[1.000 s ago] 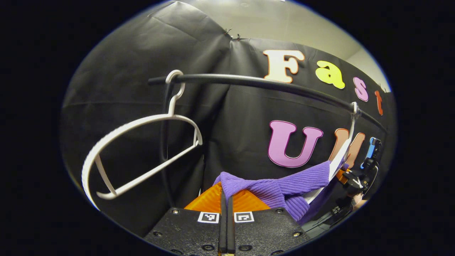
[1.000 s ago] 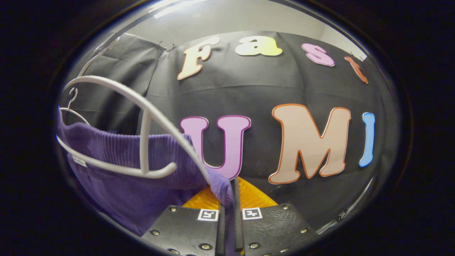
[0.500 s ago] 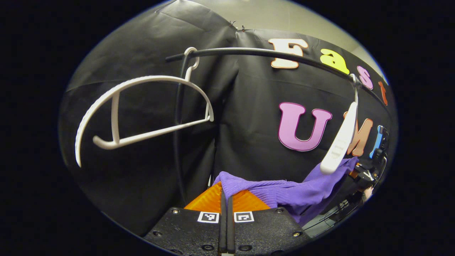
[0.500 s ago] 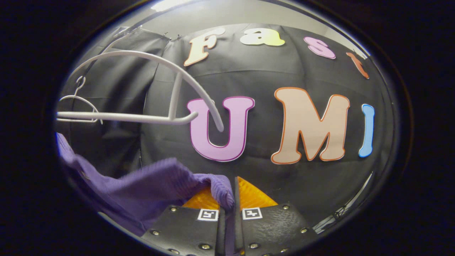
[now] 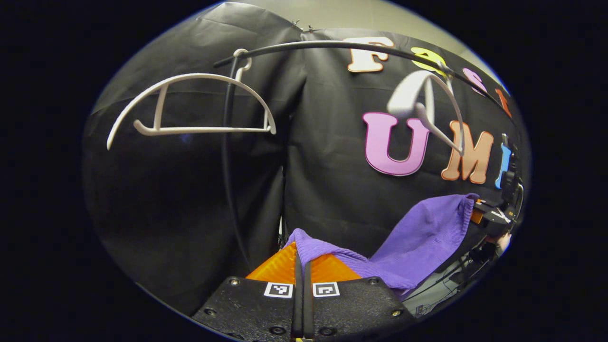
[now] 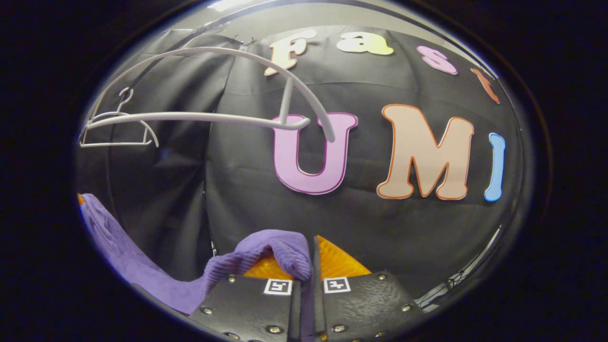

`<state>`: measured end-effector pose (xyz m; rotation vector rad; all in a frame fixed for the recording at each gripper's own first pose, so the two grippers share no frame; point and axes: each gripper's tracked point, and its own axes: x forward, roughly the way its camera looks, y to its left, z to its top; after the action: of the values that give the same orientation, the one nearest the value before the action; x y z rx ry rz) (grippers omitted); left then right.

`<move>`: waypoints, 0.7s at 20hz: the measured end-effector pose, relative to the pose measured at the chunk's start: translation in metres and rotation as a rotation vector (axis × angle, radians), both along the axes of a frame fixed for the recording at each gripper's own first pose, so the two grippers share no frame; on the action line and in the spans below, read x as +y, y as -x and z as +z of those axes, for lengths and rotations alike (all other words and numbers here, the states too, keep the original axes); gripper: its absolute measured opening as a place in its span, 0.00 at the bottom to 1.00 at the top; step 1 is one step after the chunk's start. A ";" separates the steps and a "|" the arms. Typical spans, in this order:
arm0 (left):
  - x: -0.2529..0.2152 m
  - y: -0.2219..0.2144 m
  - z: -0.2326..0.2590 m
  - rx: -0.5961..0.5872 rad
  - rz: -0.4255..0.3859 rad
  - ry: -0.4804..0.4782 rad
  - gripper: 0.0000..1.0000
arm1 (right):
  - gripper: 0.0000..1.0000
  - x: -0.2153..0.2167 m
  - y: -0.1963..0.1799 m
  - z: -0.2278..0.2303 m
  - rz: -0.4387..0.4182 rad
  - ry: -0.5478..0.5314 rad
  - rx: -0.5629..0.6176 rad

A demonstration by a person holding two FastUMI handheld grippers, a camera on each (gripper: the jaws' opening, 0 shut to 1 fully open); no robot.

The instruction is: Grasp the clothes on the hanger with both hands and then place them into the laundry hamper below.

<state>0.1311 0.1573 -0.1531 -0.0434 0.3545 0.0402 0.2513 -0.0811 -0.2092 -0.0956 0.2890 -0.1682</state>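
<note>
A purple knit garment point(image 5: 418, 237) stretches between my two grippers, clear of the hangers. My left gripper point(image 5: 302, 266) is shut on one end of it at the bottom of the left gripper view. The cloth runs right to the other gripper point(image 5: 494, 216), held farther off. In the right gripper view my right gripper point(image 6: 308, 261) is shut on the other end of the purple garment point(image 6: 280, 251), which sags away to the lower left. The bare white hanger point(image 6: 228, 102) that carried it hangs above, seen also in the left gripper view as a white hanger point(image 5: 427, 104) swinging on the rail.
A black rail point(image 5: 332, 46) runs across the top of the left gripper view. A second bare white hanger point(image 5: 190, 107) hangs at its left end, small in the right gripper view as a hanger point(image 6: 116, 128). A black upright pole point(image 5: 228, 166) stands below the rail.
Both grippers have dropped with the purple garment, which has slid off the white hanger. The freed hanger has swung up and now hangs bare above the cloth.
</note>
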 end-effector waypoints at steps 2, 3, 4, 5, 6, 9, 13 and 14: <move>-0.019 0.005 -0.009 0.011 -0.034 -0.012 0.01 | 0.10 0.010 0.008 -0.006 0.014 -0.005 0.019; -0.027 0.007 -0.015 0.021 -0.052 -0.014 0.00 | 0.10 0.015 0.012 -0.009 0.020 -0.010 0.029; -0.036 0.009 -0.020 0.031 -0.069 -0.014 0.01 | 0.10 0.021 0.017 -0.012 0.027 -0.013 0.037; -0.044 0.008 -0.024 0.041 -0.083 -0.014 0.04 | 0.10 0.026 0.021 -0.014 0.033 -0.015 0.045; -0.054 0.008 -0.028 0.044 -0.099 -0.010 0.01 | 0.10 0.031 0.025 -0.017 0.041 -0.020 0.051; -0.087 0.009 -0.041 0.062 -0.152 0.014 0.01 | 0.05 0.047 0.035 -0.028 0.063 -0.033 0.078; -0.121 0.002 -0.060 0.091 -0.208 0.045 0.01 | 0.10 0.065 0.045 -0.041 0.090 -0.051 0.112; -0.129 0.000 -0.065 0.102 -0.216 0.063 0.01 | 0.10 0.070 0.047 -0.046 0.098 -0.055 0.121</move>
<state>0.1313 0.0285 -0.2186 -0.0653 0.4611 -0.1832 0.2044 -0.0111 -0.2553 -0.0649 0.4082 -0.0573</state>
